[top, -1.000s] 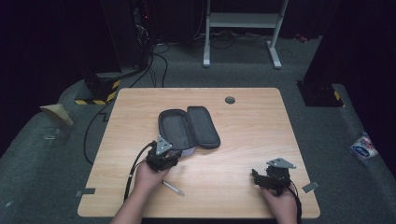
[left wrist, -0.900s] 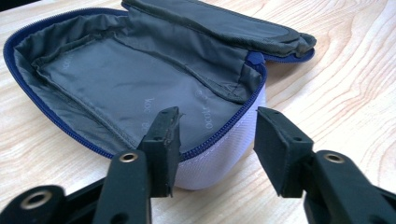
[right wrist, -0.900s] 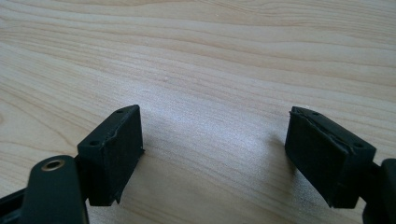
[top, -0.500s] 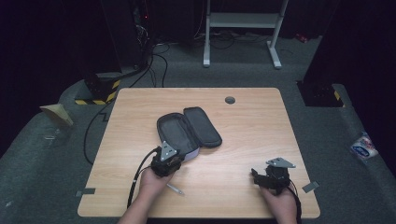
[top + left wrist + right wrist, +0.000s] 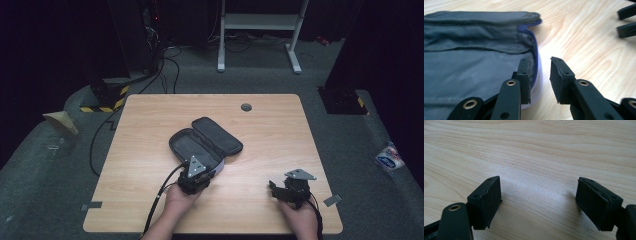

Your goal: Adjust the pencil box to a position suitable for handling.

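A dark grey zip case (image 5: 192, 145) lies open in the middle of the wooden table (image 5: 145, 125), its lid (image 5: 220, 135) folded back to the right. My left gripper (image 5: 202, 167) is at the case's near end. In the left gripper view its jaws (image 5: 541, 72) straddle the blue-zippered rim (image 5: 536, 57): one pad is inside on the lining (image 5: 474, 70), the other outside with a strip of table showing before it. These jaws have just been closing with the rim between them. My right gripper (image 5: 274, 188) (image 5: 539, 200) rests open over bare wood at the front right.
A round grommet hole (image 5: 246, 107) sits near the table's far edge. The left gripper's cable (image 5: 159, 200) trails off the front edge. The right gripper's jaw tips (image 5: 625, 22) show in the left gripper view. A white metal frame (image 5: 260, 22) stands on the floor beyond.
My left hand has slid right and nearer along the case's end, and its jaws have narrowed around the rim. The case has turned slightly, lid swinging right. The right gripper has stayed put.
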A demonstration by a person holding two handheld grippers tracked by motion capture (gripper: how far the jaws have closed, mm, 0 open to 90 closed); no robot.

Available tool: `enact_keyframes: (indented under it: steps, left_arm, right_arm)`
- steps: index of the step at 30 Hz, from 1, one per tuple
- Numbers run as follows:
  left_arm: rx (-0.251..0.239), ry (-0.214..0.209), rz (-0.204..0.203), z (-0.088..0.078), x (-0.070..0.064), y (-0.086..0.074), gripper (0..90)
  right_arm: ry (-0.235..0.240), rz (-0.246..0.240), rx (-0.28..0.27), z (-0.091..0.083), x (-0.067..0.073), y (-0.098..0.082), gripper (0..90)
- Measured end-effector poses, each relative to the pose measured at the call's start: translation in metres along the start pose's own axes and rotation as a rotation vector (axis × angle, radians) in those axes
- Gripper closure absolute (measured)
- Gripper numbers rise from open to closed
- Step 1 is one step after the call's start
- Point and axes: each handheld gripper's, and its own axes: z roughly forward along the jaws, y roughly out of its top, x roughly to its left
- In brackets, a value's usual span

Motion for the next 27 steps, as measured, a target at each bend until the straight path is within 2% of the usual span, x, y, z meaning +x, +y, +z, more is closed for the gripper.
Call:
enact_keyframes:
  steps: [5,7,8,15,17,19,21,22,23,25,27]
  left_arm:
    - [-0.010,-0.034,0.012,0.007,-0.014,0.004,70.0]
    - [-0.015,-0.030,0.033,0.007,-0.017,0.005,69.9]
    - [-0.021,-0.032,0.029,0.007,-0.017,0.005,69.2]
    - [-0.059,-0.024,-0.011,-0.012,-0.001,0.008,60.4]
    - [-0.083,0.015,-0.017,-0.029,0.013,0.006,58.8]
    - [-0.085,0.050,-0.032,-0.042,0.027,0.002,58.0]
    - [-0.071,0.089,-0.032,-0.052,0.040,-0.003,57.1]
    - [-0.071,0.089,-0.032,-0.052,0.040,-0.003,56.7]
    - [-0.053,0.120,-0.043,-0.061,0.051,-0.011,56.0]
    - [-0.038,0.153,-0.048,-0.069,0.063,-0.021,55.1]
    - [-0.027,0.186,-0.071,-0.076,0.074,-0.032,54.1]
  right_arm:
    - [0.001,0.000,0.000,0.000,0.000,0.000,20.3]
    - [0.001,0.000,0.000,0.000,0.000,0.000,20.6]
    - [0.002,-0.001,-0.001,0.000,0.000,0.000,20.6]
    - [0.003,0.000,-0.001,0.000,0.000,0.000,20.7]
    - [0.003,0.000,-0.001,0.000,0.000,0.000,20.7]
    - [0.003,0.000,-0.001,0.000,0.000,0.000,20.7]
    - [0.003,0.000,-0.001,0.000,0.000,0.000,20.7]
    - [0.003,0.000,-0.001,0.000,0.000,0.000,20.7]
    - [0.003,-0.001,-0.001,0.000,0.000,0.000,20.9]
    - [0.005,-0.003,-0.002,0.000,0.000,0.000,21.7]
    - [0.013,-0.006,-0.004,0.000,0.000,0.000,23.8]
